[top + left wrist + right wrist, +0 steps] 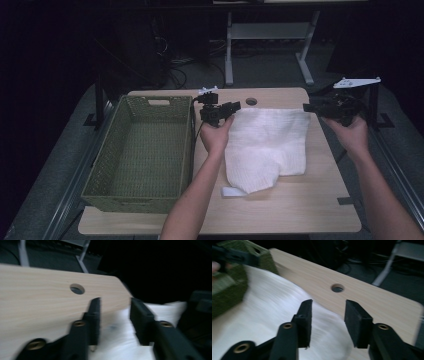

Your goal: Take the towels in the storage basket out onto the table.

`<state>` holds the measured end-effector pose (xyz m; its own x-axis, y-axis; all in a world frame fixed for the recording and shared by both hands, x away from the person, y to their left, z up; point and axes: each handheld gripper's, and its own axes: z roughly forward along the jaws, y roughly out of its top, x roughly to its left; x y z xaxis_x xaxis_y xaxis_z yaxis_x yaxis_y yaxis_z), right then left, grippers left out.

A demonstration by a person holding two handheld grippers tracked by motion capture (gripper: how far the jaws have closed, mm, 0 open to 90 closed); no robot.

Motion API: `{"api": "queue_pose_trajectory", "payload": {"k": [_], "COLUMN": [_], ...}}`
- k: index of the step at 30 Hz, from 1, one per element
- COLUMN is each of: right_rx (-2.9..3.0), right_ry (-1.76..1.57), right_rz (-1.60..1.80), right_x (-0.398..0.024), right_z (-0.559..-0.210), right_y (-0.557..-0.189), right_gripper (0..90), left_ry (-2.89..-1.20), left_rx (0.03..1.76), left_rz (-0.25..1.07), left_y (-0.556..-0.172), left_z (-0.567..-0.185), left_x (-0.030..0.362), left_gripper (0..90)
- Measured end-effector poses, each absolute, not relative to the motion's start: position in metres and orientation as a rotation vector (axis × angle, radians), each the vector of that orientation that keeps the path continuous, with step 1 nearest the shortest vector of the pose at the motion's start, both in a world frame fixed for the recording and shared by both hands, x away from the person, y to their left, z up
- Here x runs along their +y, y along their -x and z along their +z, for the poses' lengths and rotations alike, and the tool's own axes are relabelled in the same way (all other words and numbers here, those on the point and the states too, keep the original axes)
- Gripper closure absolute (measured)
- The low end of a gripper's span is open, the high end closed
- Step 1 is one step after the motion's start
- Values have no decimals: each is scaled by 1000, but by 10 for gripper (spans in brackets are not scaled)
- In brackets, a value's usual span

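- White knitted cloth [267, 147] lies flat mid-table, its long axis running away from the person, beside the green woven basket [142, 150].
- Left gripper [220, 112]: jaws spread, empty, over the cloth's far-left corner; nearer.
- Right gripper [332, 107]: jaws spread, empty, just off its far-right corner.

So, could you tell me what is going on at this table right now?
A person holds a gripper in each hand above a white cloth spread on a wooden table. The left gripper hovers at the cloth's far left corner, the right gripper near its far right corner. Both have their fingers apart with nothing between them, so the cloth is not held. A green woven basket stands beside the cloth, on its left, with nothing in it.
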<state>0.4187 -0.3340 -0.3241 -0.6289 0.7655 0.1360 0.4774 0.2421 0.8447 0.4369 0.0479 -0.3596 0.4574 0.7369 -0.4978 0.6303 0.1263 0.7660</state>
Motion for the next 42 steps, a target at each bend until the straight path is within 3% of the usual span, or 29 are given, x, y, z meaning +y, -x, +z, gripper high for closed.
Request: {"api": "queue_pose_trajectory", "payload": {"k": [3,11,18,24,27,29,33,42], "right_rx": [2274,2433,2523,2540,2536,2528,2571,2667], "right_ry": [-1095,-1027,-987,-901,-872,-840,-824,-824], "right_rz": [1317,1233,1174,1168,1092,1031,964,1086], "right_x": [-326,-322,-322,-331,-328,-324,-319,-310], "right_z": [-344,-410,-440,-454,-458,-461,-467,-424], "right_y": [-405,-356,-331,-310,-307,-311,-323,-333], "right_gripper": [586,603,628,501,496,541,848,849], "left_ry": [-1637,-1737,-1813,-1889,-1888,-1894,-1898,-1894], "left_rx": [1205,1172,1148,1099,1105,1111,1127,1133], "left_rz": [130,-1,-73,-112,-142,-147,-170,-177], "left_y": [-427,-391,-365,-346,-345,-345,-347,-352], "left_z": [-371,-412,-434,-447,-451,-454,-460,-460], "left_x": [46,41,40,37,39,40,42,45], "left_gripper": [553,552,564,552,545,542,537,538]}}
